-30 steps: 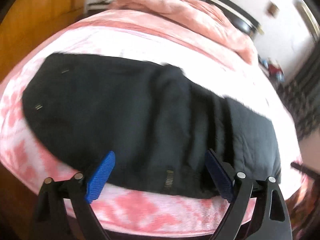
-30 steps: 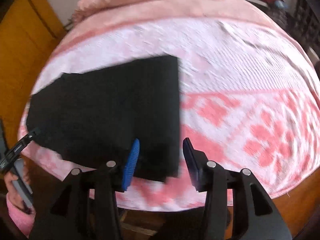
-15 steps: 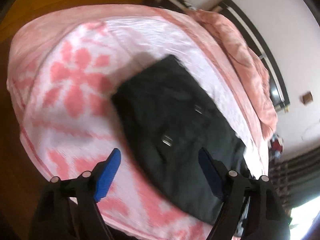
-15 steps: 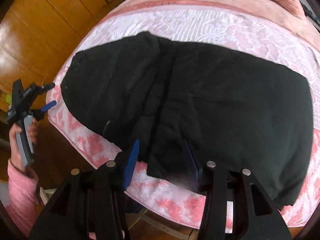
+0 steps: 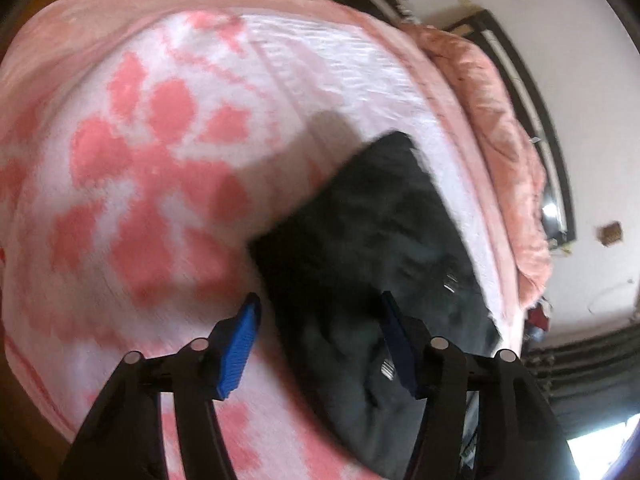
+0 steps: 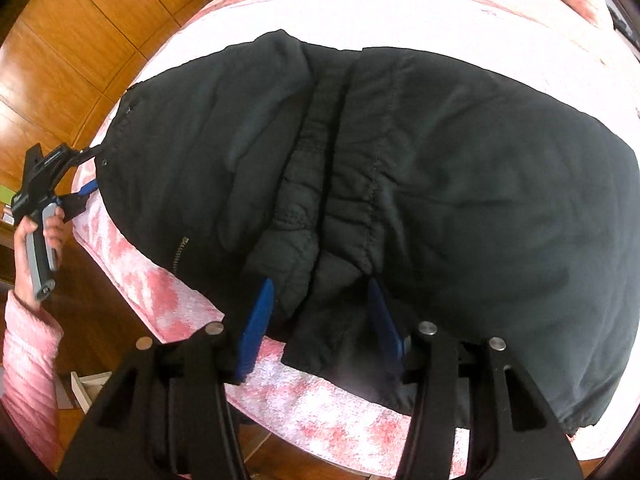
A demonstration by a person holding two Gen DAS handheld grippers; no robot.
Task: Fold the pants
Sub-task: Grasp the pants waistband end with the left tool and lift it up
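The left gripper (image 5: 318, 344) has its blue fingers (image 5: 239, 347) closing, roughly half apart, and a corner of the black pants (image 5: 372, 248) lies between them: one pad sits off the pants' edge over the pink-and-white bedspread (image 5: 132, 168), the other over the dark cloth, and whether either pad presses on the cloth cannot be told through the blur. The right gripper (image 6: 320, 320) has its blue fingers (image 6: 258, 328) opening, about half spread, straddling the bunched cloth at the near edge of the pants (image 6: 440, 184); the pads stand either side of that ridge of gathers with no clear pinch on it. Out from there, the pants lie spread flat on the bedspread (image 6: 320, 408), filling most of the right wrist view, with a stitched seam and a short metal zip near their front edge. At the pants' far left end, seen from the right wrist, a hand (image 6: 44, 232) in a pink sleeve (image 6: 28, 360) holds the left gripper (image 6: 86, 194) by its grey handle, its tips at the pants' corner. Beyond the pants lies a rumpled pink quilt (image 5: 508, 152) along the far side of the bed, and past it a dark headboard (image 5: 532, 104) against a white wall. On the pants' other side stand wooden cabinet doors (image 6: 80, 40)
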